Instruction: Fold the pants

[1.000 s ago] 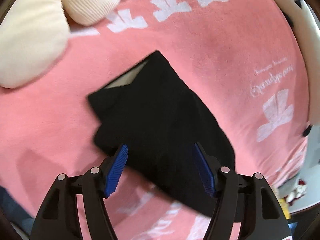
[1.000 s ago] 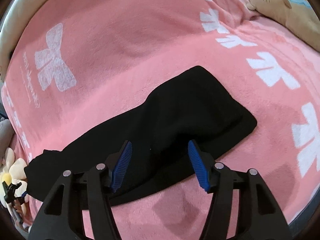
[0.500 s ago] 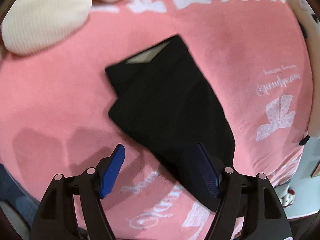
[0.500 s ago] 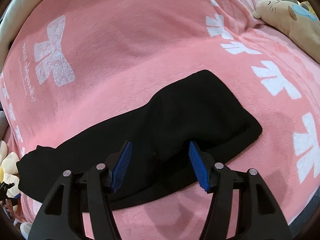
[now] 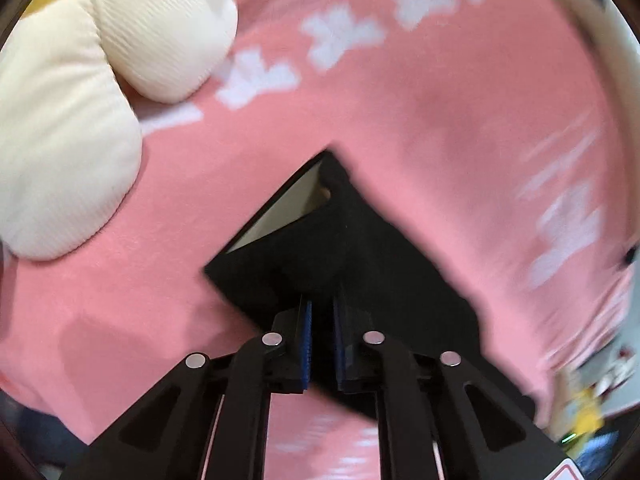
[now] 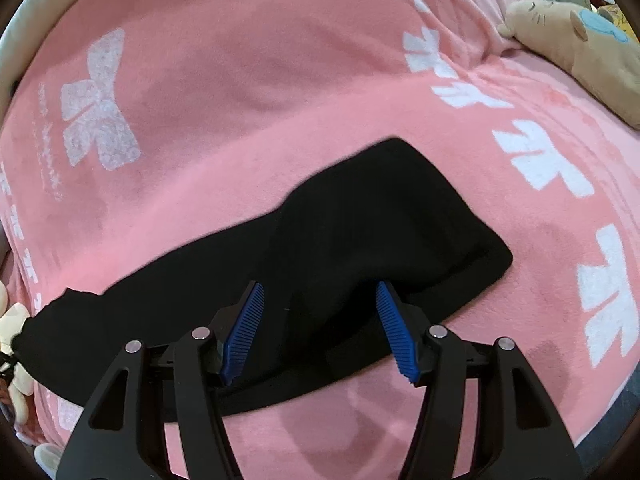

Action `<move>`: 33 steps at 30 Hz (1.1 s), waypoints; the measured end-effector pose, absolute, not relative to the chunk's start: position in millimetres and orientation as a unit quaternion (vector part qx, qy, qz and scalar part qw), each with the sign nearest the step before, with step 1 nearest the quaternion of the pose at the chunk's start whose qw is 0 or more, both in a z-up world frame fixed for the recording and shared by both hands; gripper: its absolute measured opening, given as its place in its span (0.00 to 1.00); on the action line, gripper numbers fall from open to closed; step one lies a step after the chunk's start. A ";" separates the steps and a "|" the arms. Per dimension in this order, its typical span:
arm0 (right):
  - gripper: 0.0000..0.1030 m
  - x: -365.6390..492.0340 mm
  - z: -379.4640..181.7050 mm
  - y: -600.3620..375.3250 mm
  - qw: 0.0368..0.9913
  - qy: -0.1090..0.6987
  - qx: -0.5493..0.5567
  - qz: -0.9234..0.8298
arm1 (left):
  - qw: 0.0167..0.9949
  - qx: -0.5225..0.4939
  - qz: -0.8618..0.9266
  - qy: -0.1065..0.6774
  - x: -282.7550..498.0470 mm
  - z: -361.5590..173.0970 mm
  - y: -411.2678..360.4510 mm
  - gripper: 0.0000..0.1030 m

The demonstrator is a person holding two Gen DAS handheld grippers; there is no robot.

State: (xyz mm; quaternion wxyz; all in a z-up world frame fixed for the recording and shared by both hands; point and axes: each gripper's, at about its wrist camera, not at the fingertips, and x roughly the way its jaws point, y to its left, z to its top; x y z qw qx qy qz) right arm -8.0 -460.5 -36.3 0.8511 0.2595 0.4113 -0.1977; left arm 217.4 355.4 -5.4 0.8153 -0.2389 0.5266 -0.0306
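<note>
Black pants (image 5: 360, 260) lie folded lengthwise on a pink blanket (image 5: 440, 120). Their waistband end shows a grey inner lining (image 5: 288, 208). My left gripper (image 5: 321, 306) has its jaws closing tight, and the blue pads pinch the black fabric near the waistband's near edge. In the right wrist view the pants (image 6: 360, 220) run from lower left to a rounded end at the right. My right gripper (image 6: 319, 286) hovers open over their middle, fabric beneath and between its fingers, pads apart from it.
A cream plush cushion (image 5: 80, 100) lies close to the waistband on the left. A tan plush cat (image 6: 568, 40) rests at the blanket's far right. Small toys (image 6: 12, 320) and clutter (image 5: 588, 412) sit past the bed's edge.
My left gripper went from wide open beside the pants' edge to shut on the black fabric, moving in toward the waistband. The right gripper stayed open over the pants.
</note>
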 end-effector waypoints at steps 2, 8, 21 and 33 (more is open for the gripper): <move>0.55 -10.0 -39.6 -464.3 0.848 0.414 0.265 -0.198 | 0.793 -0.235 -0.006 0.562 218.5 -40.0 356.6 0.10; 0.61 -24.0 -30.8 -478.3 0.854 0.392 0.268 -0.210 | 0.815 -0.279 0.051 0.505 171.9 -0.2 353.8 0.41; 0.50 -17.1 -38.0 -502.7 0.848 0.391 0.288 -0.214 | 0.874 -0.158 -0.100 0.449 143.5 54.9 172.6 0.69; 0.43 -18.5 -44.5 -504.5 0.847 0.379 0.332 -0.168 | 0.857 -0.095 -0.189 0.469 139.5 6.2 63.1 0.72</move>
